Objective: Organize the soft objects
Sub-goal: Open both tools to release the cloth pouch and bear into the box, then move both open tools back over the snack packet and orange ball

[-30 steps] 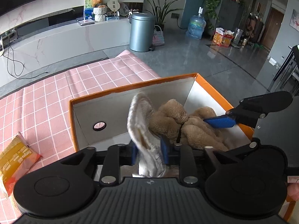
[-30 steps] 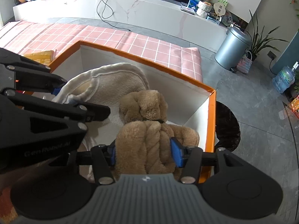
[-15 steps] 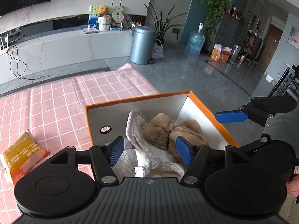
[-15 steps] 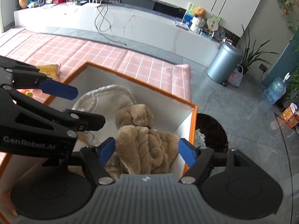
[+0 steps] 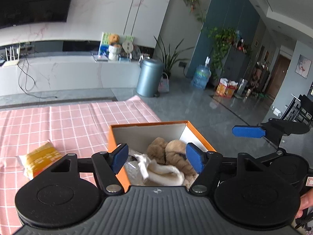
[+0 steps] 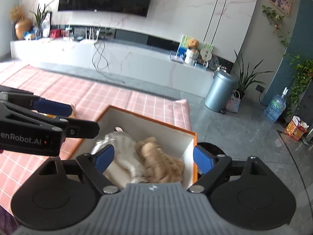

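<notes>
Fingers (image 5: 121,157) spread; apparently clear above box (image 5: 148,124)

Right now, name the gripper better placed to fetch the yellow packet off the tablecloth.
Left. The left gripper is open and empty, and the yellow packet lies right beside it; the right gripper hangs over the orange box's far side.

Bright, even daylight indoors; strong fisheye bend in both views.

The left wrist view is sharp, with sheen on the glossy grey floor (image 5: 225,105). The right wrist view is blurred throughout, smearing the plush toy (image 6: 160,162) and white cloth (image 6: 123,152). Straight wall lines bow towards the dark corners; shadows are faint.
</notes>
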The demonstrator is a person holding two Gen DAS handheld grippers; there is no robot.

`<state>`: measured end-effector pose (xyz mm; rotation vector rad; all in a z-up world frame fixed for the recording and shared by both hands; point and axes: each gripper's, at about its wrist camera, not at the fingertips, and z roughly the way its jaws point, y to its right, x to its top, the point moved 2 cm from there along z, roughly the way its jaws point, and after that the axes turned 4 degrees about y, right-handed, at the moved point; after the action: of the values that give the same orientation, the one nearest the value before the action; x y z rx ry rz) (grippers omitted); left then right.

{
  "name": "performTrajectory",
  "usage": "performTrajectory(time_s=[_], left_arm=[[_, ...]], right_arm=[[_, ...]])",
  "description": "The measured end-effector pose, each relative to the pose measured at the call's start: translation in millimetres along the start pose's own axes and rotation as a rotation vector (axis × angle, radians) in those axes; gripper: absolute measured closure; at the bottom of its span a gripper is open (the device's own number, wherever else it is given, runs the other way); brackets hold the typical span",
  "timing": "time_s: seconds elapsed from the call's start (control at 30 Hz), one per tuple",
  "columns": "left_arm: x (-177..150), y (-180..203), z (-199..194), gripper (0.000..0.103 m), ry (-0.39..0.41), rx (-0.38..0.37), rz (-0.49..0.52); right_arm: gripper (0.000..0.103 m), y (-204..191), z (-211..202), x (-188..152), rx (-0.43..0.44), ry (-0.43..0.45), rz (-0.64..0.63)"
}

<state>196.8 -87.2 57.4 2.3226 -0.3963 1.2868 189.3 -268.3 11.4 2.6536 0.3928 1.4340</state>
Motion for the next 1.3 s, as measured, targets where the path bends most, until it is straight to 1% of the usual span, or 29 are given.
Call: performTrajectory(time_s=[0.13, 0.27, 0.33, 0.5, 0.63, 0.77, 0.97, 1.07, 1.17, 1.27, 1.3], left_arm=[[-5.5, -5.0, -19.2, 0.023, 0.029, 0.002, -0.014], [-14.2, -13.0, -34.5, 0.023, 0.047, 0.010, -0.036], [-20.2, -17.8, -42.4, 0.022, 0.056, 0.024, -0.044], [-38.2, -34.8, -61.3, 0.022, 0.078, 0.075, -0.054], [-51.1, -52.8, -77.8, 0.022, 0.095, 0.137, -0.082], [-65.7, -78.6, -94.4, 0.022, 0.113, 0.171, -0.138], [-85.5, -108.9, -103.5, 0.022, 0.109, 0.244, -0.144], [-95.1, -123.5, -105.0, 0.022, 0.102, 0.265, -0.166], [-101.4, -138.5, -106.5, 0.022, 0.098, 0.293, -0.177], [-106.5, -151.7, -107.1, 0.022, 0.098, 0.298, -0.203], [-109.3, -157.3, -107.2, 0.022, 0.098, 0.299, -0.215]], right_arm=[[0.012, -17.5, -17.2, -2.7, 0.001, 0.040, 0.023], [0.011, -29.7, -22.8, -11.2, -0.026, 0.038, 0.054], [0.011, -32.2, -24.4, -17.3, -0.027, 0.030, 0.098], [0.010, -46.0, -29.9, -36.5, 0.018, 0.003, 0.213], [0.010, -65.0, -37.8, -42.0, 0.066, 0.041, 0.244], [0.010, -93.7, -42.8, -39.8, 0.084, 0.095, 0.202], [0.011, -138.4, -39.8, -32.6, 0.138, 0.133, 0.106], [0.013, -159.5, -33.6, -31.9, 0.163, 0.130, 0.063], [0.015, -177.8, -24.8, -32.7, 0.170, 0.107, 0.033], [0.016, -191.6, -15.7, -33.4, 0.183, 0.087, 0.017], [0.018, -195.4, -12.5, -34.1, 0.188, 0.081, 0.010]])
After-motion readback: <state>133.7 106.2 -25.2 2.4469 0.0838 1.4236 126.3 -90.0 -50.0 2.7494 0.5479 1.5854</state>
